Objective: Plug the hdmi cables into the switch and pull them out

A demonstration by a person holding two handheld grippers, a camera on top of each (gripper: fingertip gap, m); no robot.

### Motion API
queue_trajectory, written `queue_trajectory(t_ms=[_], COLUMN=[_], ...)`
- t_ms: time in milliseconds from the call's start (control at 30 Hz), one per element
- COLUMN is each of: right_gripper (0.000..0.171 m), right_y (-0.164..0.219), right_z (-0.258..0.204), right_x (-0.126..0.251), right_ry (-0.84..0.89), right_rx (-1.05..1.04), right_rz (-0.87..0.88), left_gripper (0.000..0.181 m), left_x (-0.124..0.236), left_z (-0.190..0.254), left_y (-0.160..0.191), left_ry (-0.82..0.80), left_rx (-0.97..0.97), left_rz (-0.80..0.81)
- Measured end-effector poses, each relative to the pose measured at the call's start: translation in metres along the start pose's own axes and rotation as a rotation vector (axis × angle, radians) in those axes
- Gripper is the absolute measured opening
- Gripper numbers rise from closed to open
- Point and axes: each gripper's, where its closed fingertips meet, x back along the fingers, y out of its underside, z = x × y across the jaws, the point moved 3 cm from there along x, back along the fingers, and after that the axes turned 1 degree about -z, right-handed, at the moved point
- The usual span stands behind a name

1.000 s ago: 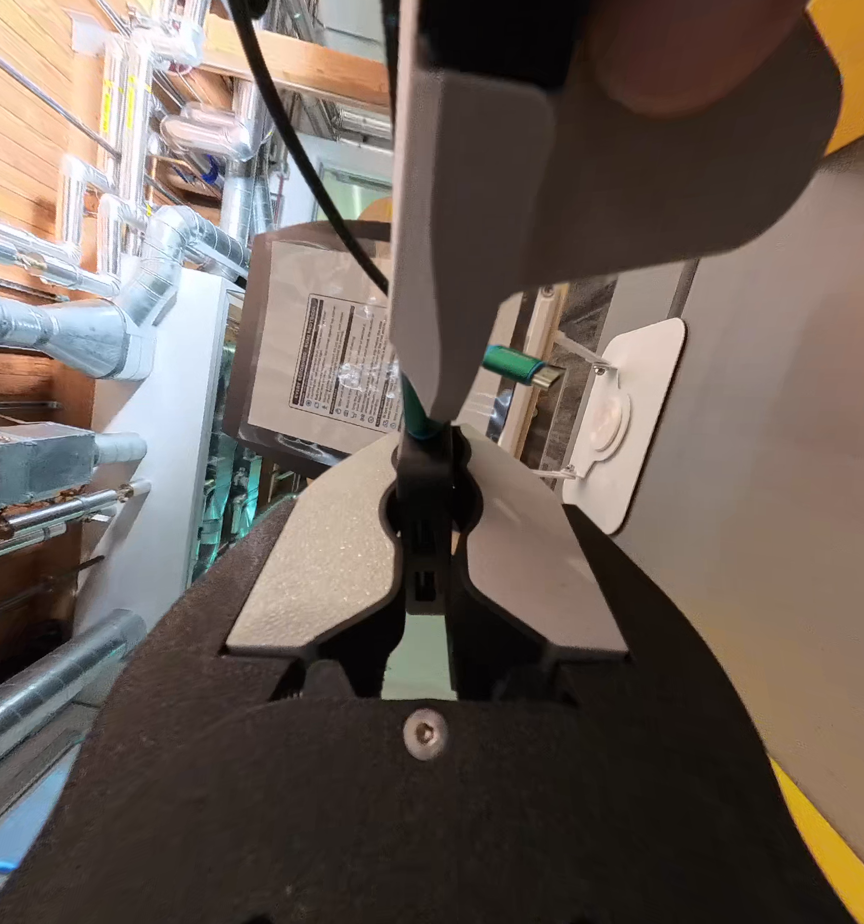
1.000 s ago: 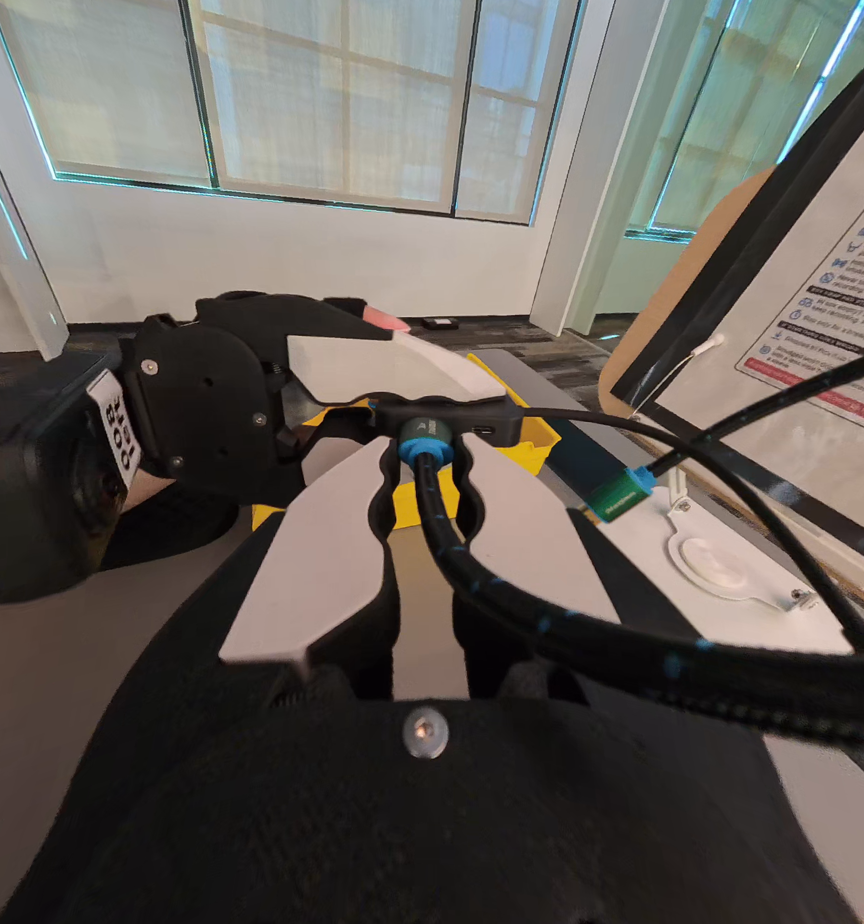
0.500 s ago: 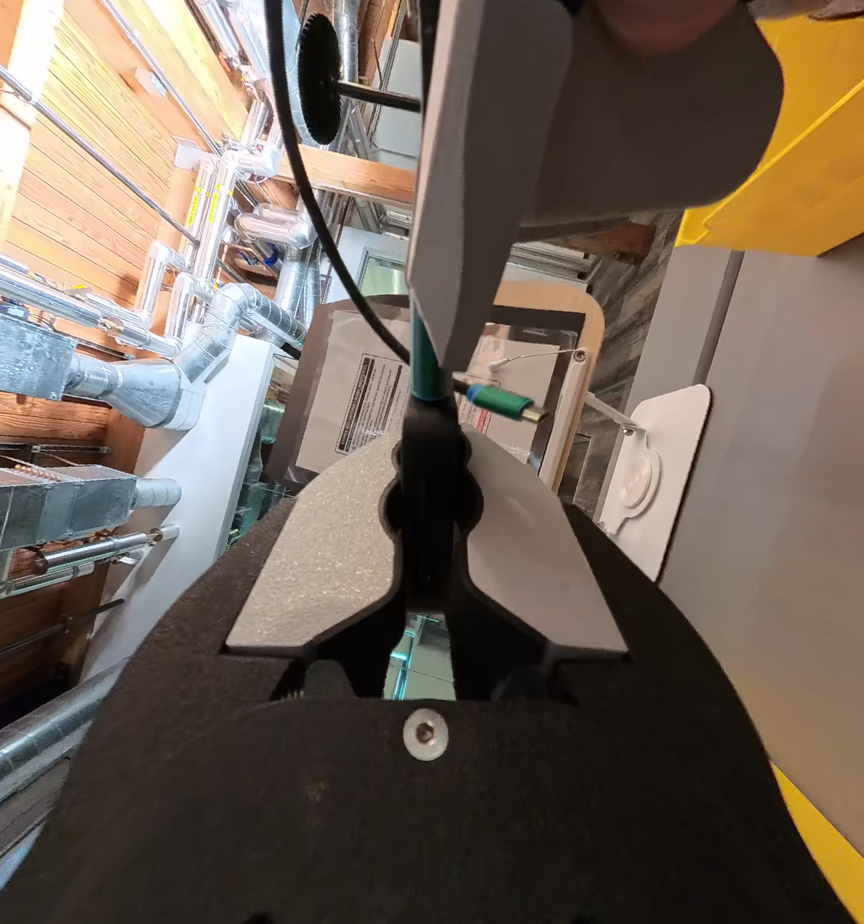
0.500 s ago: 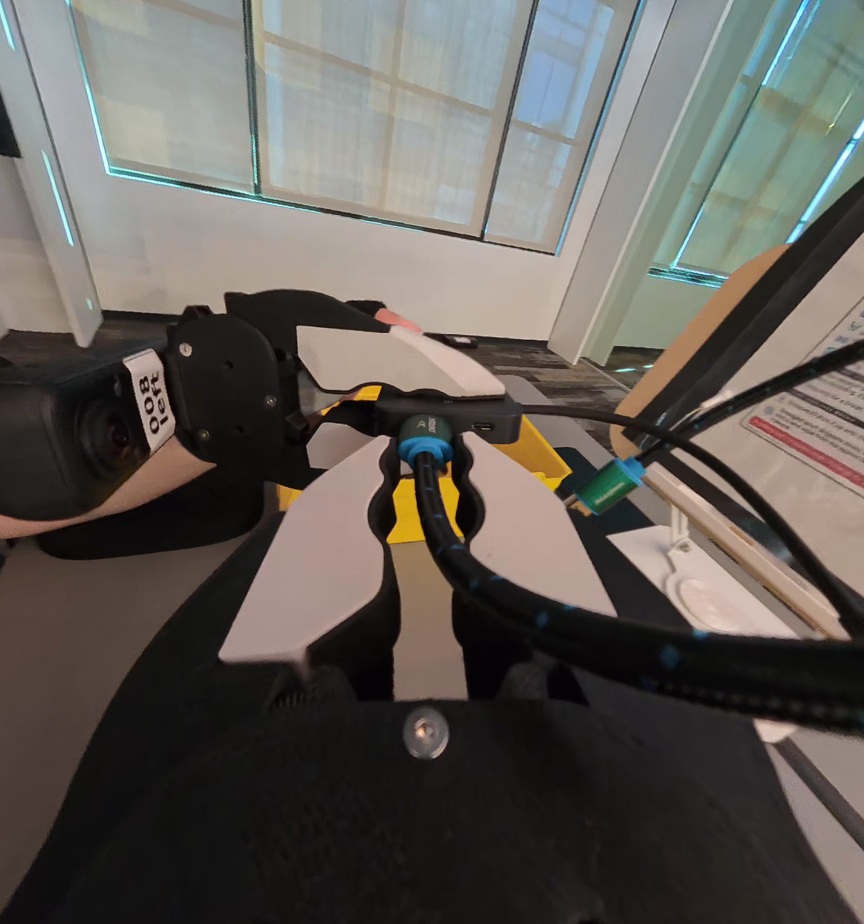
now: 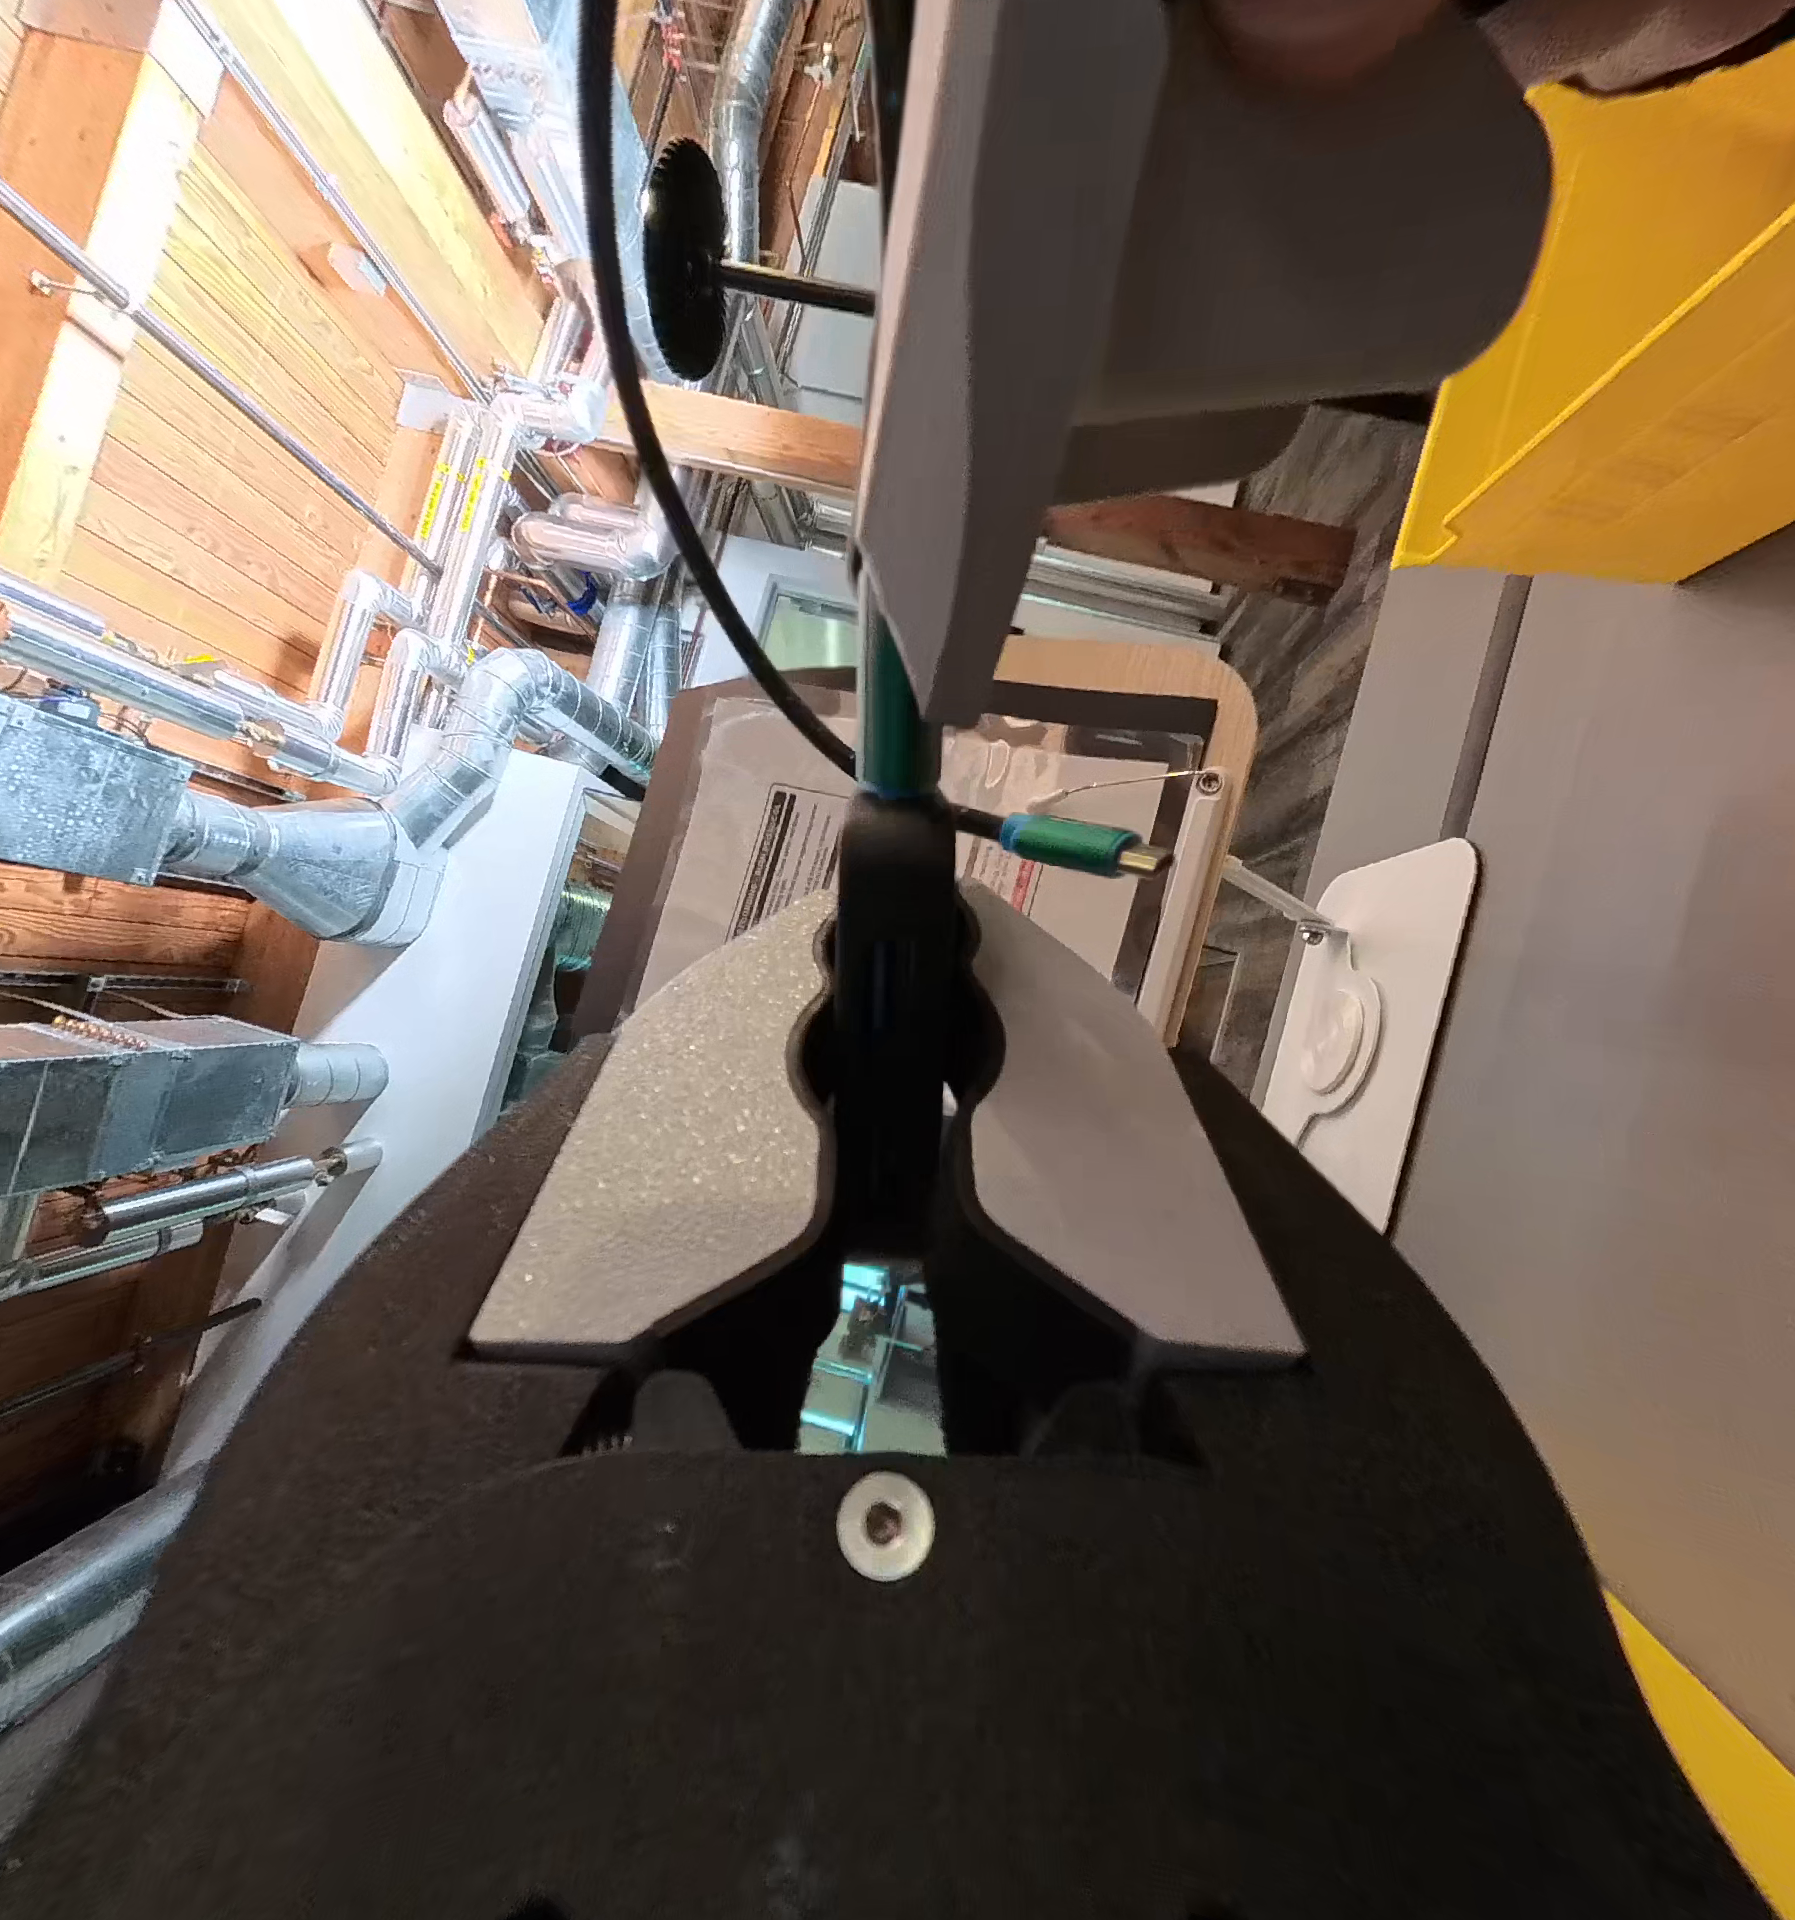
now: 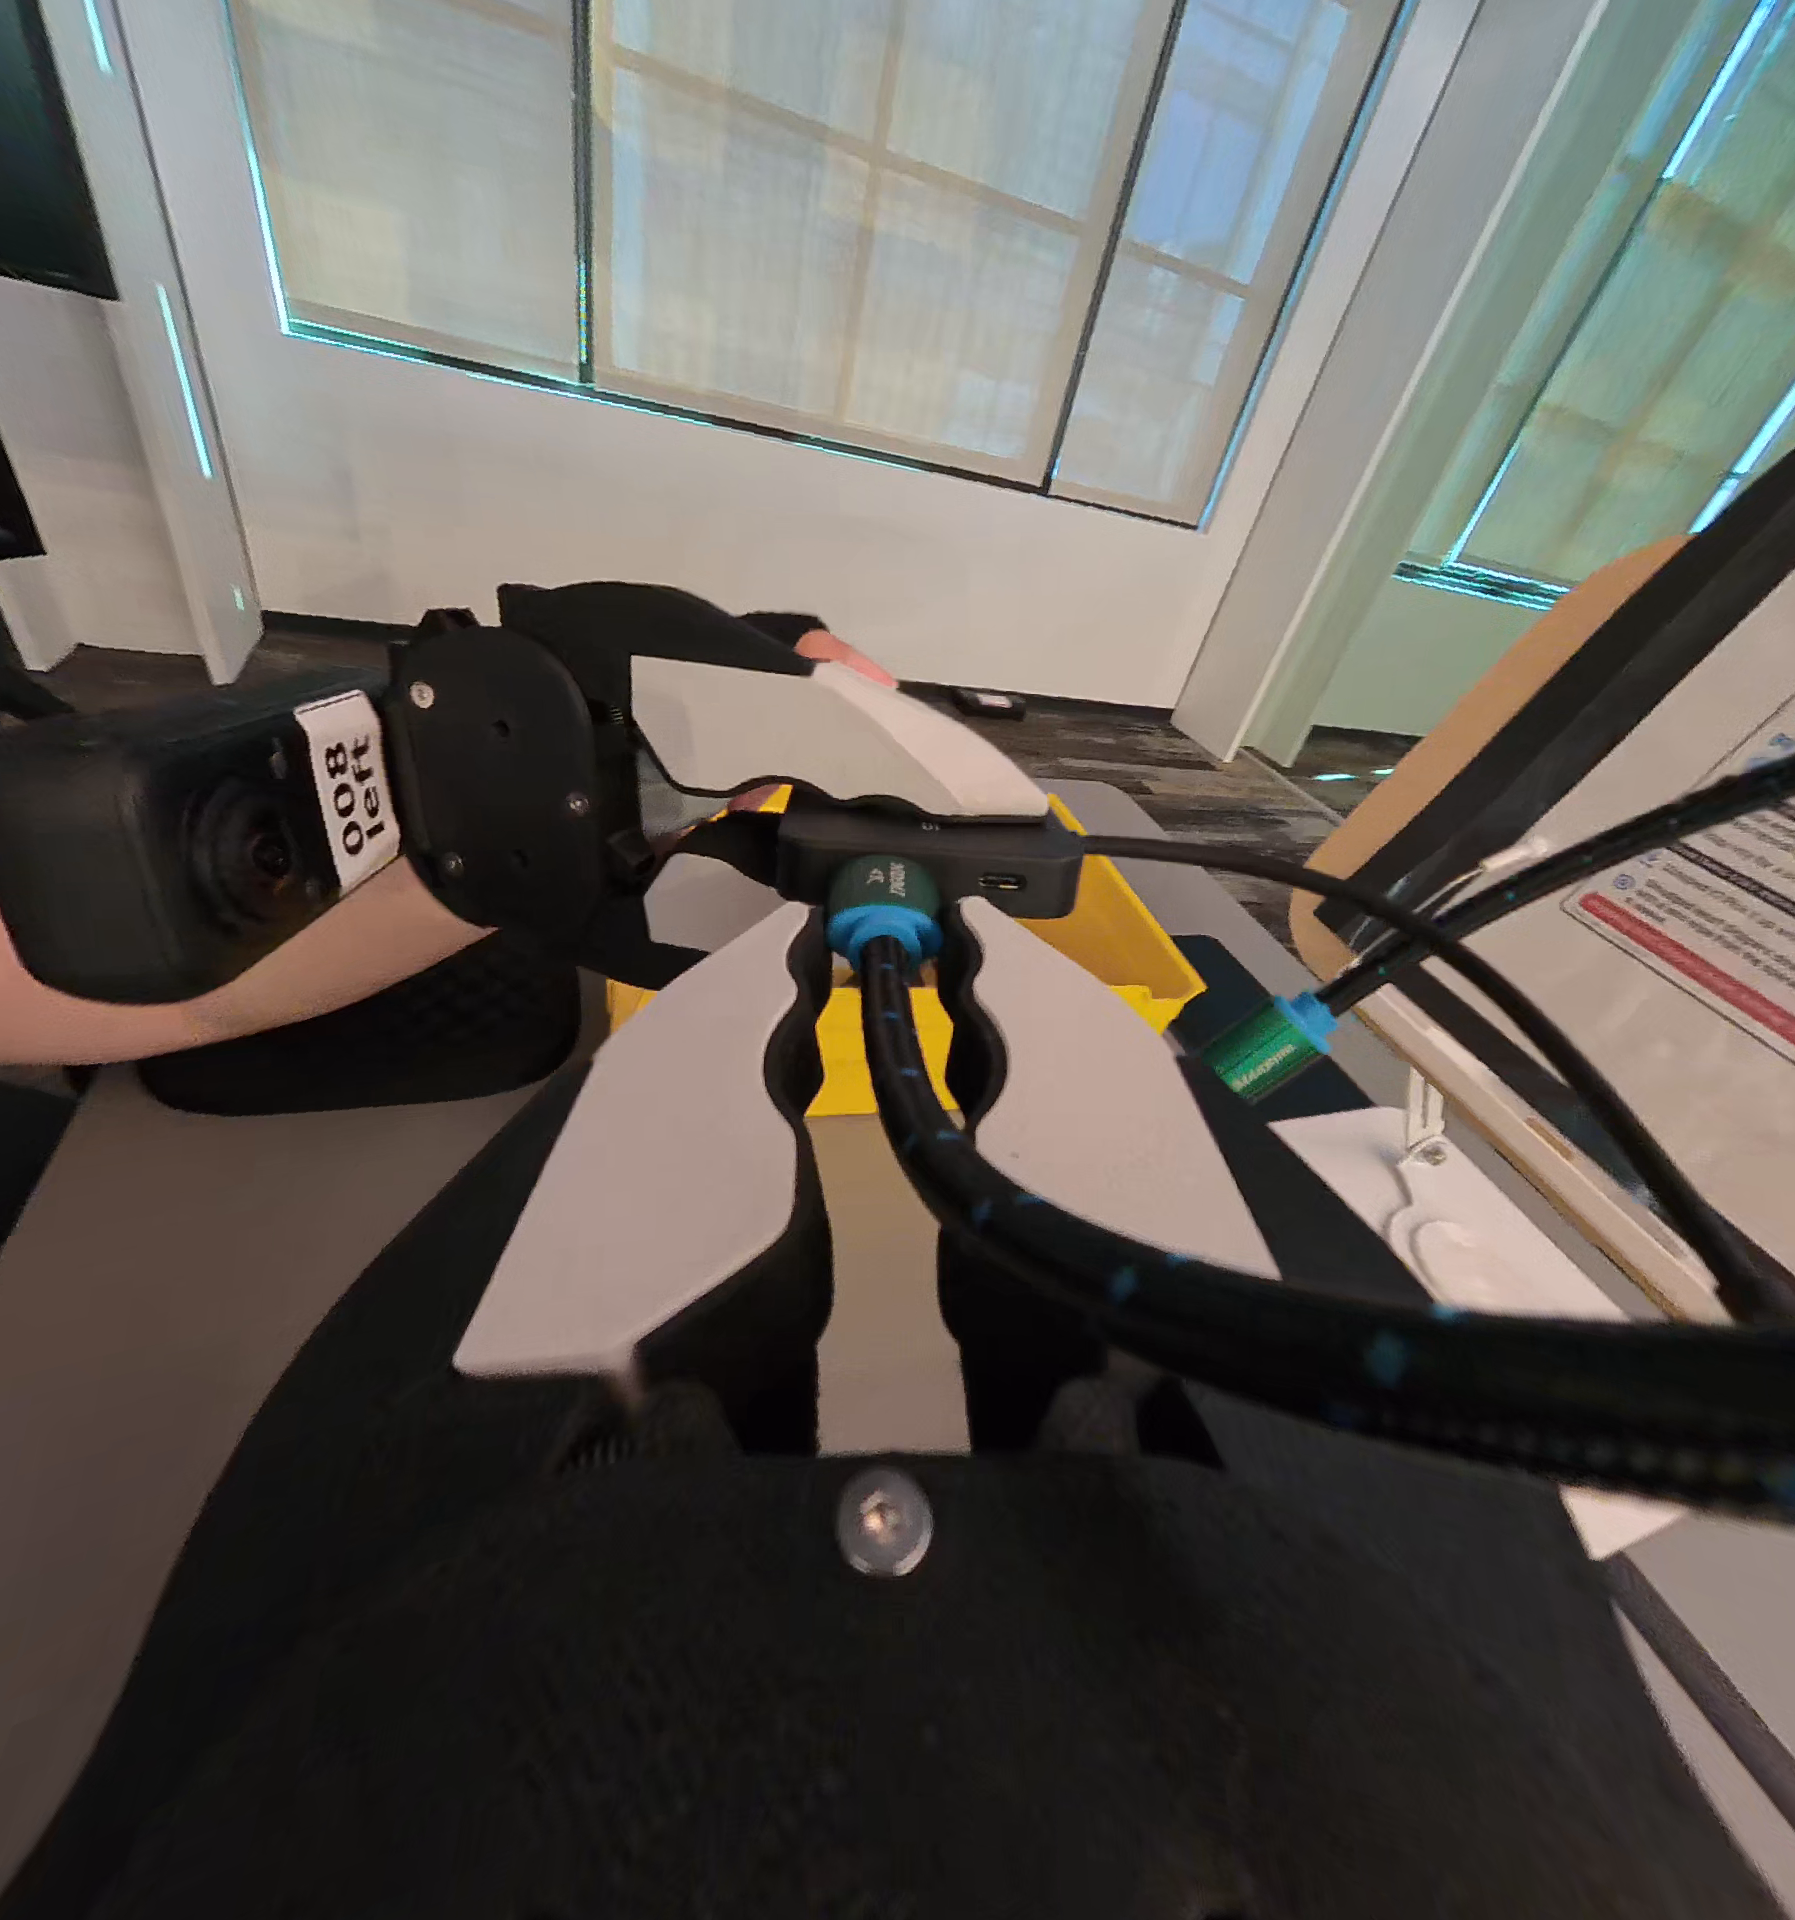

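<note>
My left gripper [image 5: 898, 935] is shut on the black switch [image 5: 888, 1091], seen edge-on between its pads. In the right wrist view it [image 6: 934, 831] clamps the switch [image 6: 1049, 868] from the left, in the air. A braided black HDMI cable [image 6: 976, 1174] with a green plug [image 6: 882, 881] sits in the switch's near port. My right gripper [image 6: 882, 925] is shut on the cable just behind the plug's blue collar. Its finger [image 5: 976, 468] fills the top of the left wrist view. A second green connector [image 6: 1262, 1044] hangs free on a thin black cable to the right.
A yellow bin [image 6: 1111, 935] sits on the grey table [image 6: 145, 1247] behind the switch. A white plate [image 6: 1444, 1226] lies at the right. A framed printed sheet [image 6: 1703, 935] leans at the far right. A person's forearm [image 6: 93, 997] holds the left gripper. Tip to tip, the grippers are about 4 cm apart.
Both grippers have moved together with the switch and plugged cable, and the views have tilted. The loose green connector has swung. Both grips are unchanged.
</note>
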Motion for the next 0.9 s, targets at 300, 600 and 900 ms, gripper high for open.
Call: queue_trajectory(t_ms=[300, 600, 900], right_gripper=[0.008, 0.008, 0.008], right_y=[-0.043, -0.019, 0.036], right_z=[0.031, 0.060, 0.075], right_x=[0.062, 0.083, 0.173], right_ry=[0.099, 0.075, -0.008], right_rx=[0.042, -0.073, -0.336], right_rz=[0.090, -0.098, -0.449], left_gripper=[0.014, 0.014, 0.014], left_x=[0.026, 0.012, 0.004], left_z=[-0.077, -0.052, -0.035], left_y=[0.041, 0.042, 0.036], left_ry=[-0.113, -0.016, 0.035], left_rx=[0.245, 0.176, 0.138], left_rz=[-0.033, -0.130, -0.141])
